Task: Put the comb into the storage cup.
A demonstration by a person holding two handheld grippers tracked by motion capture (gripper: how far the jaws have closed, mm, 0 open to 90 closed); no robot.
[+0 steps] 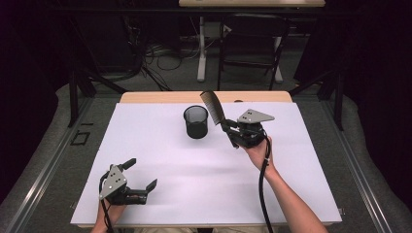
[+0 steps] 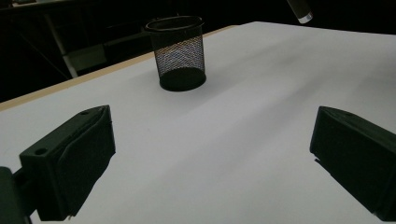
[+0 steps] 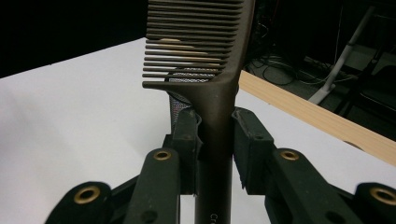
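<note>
Gripping a comb [image 3: 205, 56] by its handle, right gripper [image 1: 228, 127] sits beside the cup [image 1: 196, 122]; its own view shows jaws clamped. Left gripper [image 1: 143, 174] rests wide open on the desk [image 1: 204, 174].

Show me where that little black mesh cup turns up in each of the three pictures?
High view: mesh cup at table centre, toward the far edge.
Left gripper view: upper middle, standing on the white sheet.
Right gripper view: a sliver behind the comb.
Shared landmark: the table's wooden far edge.
</note>
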